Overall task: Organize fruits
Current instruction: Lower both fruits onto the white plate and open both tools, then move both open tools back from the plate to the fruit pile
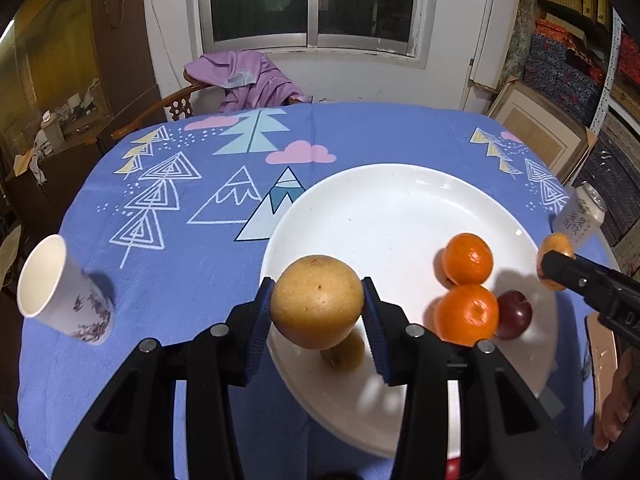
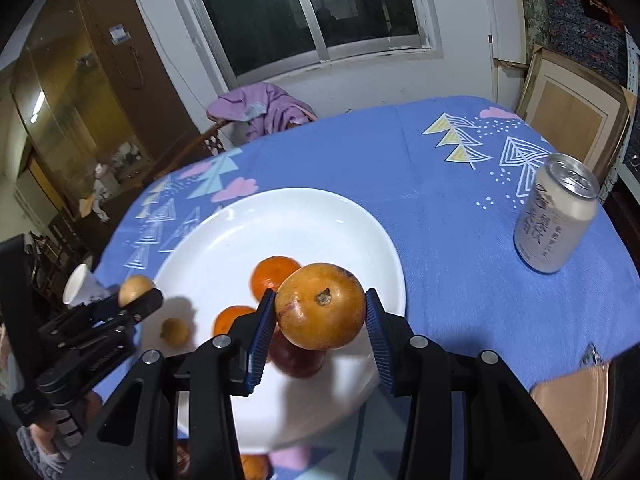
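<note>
My left gripper is shut on a tan round pear and holds it above the near left of a white plate. On the plate lie two oranges, a dark red plum and a small yellowish fruit. My right gripper is shut on an orange-brown pear above the plate's near side. It also shows in the left wrist view at the plate's right edge. The left gripper shows in the right wrist view.
A paper cup stands at the table's left. A white drink can stands to the right of the plate. A brown board lies at the near right. A chair with purple cloth is behind the table.
</note>
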Motion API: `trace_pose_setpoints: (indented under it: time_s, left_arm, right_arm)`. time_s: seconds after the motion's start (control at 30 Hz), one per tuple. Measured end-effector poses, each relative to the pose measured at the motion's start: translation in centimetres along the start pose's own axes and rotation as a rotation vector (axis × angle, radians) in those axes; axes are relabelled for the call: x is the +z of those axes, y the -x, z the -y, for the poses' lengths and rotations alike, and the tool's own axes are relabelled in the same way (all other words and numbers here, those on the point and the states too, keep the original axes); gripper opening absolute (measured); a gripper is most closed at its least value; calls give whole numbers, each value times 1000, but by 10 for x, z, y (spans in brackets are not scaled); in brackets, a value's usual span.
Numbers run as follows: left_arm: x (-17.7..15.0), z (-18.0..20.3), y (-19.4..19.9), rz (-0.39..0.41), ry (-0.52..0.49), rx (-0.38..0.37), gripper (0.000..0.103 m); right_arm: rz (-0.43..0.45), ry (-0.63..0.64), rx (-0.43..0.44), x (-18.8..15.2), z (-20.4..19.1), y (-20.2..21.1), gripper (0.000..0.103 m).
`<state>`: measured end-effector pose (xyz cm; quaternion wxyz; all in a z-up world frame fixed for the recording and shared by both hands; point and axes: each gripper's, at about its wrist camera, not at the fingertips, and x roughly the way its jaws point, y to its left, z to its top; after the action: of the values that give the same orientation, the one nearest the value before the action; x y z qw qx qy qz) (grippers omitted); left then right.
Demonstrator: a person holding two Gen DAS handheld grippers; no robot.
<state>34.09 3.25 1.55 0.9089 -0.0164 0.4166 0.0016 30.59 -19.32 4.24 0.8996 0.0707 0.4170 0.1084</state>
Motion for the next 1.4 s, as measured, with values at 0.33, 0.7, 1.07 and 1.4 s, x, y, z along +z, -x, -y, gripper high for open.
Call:
trace_pose_setpoints:
  time_s: [0.33, 0.7, 1.07, 1.4]
  left_arm:
    - [-6, 1, -26, -36, -36, -41, 47]
    - [-2, -8, -11, -3, 16, -98, 60]
    - [-11, -22, 47, 105, 36, -52, 79]
    - [-95, -35, 101, 91, 30, 20, 81]
  right_arm:
    - [-23, 11, -11, -3, 1, -27, 47]
    - [63, 35, 22, 6, -8, 2, 56]
    - [119, 43, 89, 7, -29, 37, 65]
    - [138, 15, 132, -52, -24, 102, 78]
